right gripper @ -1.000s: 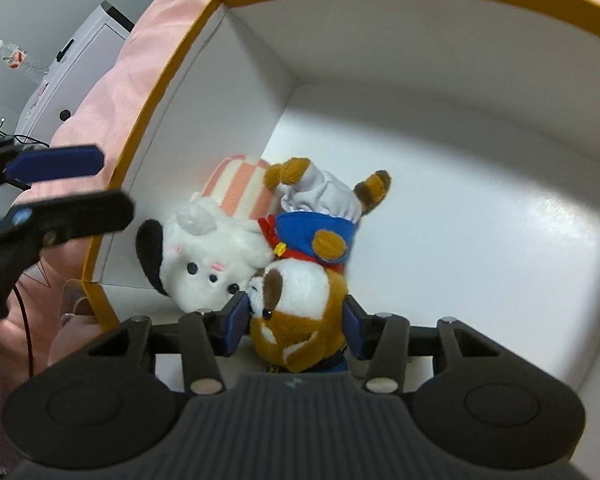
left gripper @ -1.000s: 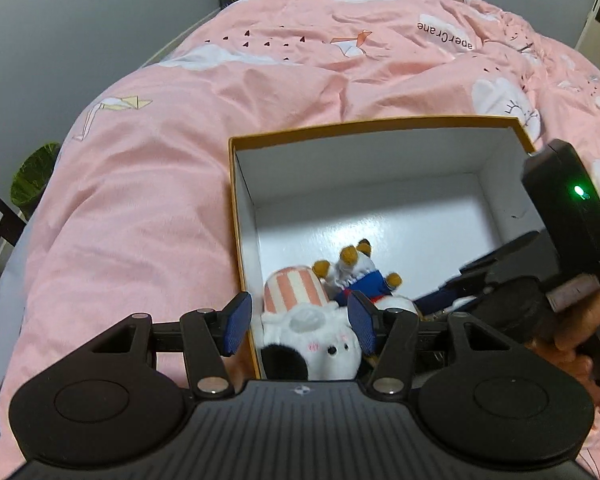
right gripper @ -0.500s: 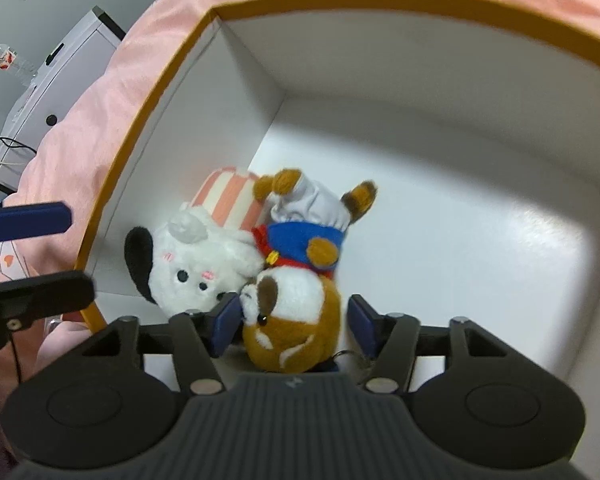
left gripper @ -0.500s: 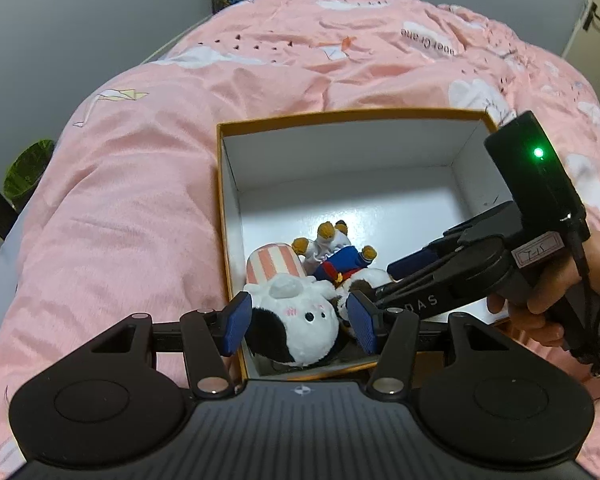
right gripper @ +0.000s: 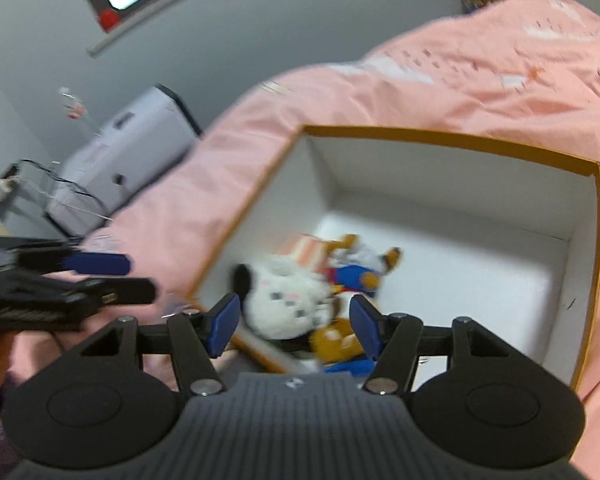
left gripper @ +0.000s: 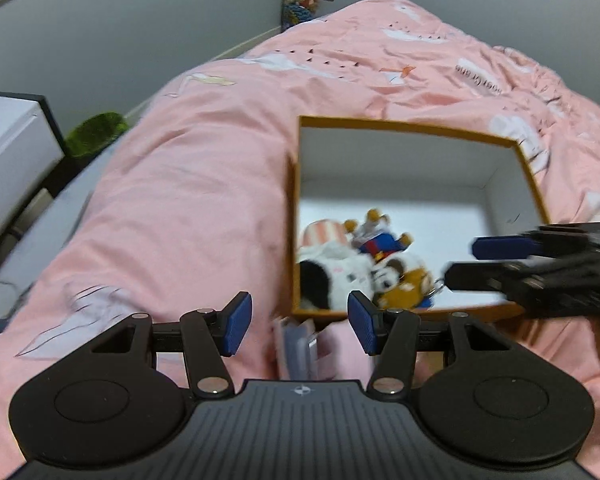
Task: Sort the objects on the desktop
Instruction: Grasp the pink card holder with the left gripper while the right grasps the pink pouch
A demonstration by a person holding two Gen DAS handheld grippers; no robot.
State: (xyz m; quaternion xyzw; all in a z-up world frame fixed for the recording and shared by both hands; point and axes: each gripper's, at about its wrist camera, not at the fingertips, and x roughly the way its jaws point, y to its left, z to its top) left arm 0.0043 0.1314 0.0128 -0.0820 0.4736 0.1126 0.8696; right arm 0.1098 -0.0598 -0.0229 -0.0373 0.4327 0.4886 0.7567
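An orange-rimmed box [left gripper: 416, 130] with a white interior is sitting on a bed covered by a pink quilt [left gripper: 188, 184]. Inside, in the near left corner, a white plush toy with a black ear [right gripper: 284, 304] and a brown-and-white plush dog in blue clothing [right gripper: 352, 280] are lying side by side, touching. The left gripper [left gripper: 300, 322] is hovering outside the box's near wall, its blue-padded jaws spread and holding nothing. The right gripper [right gripper: 292, 326] is hanging above the near edge, jaws likewise apart and empty. Both views are motion-blurred.
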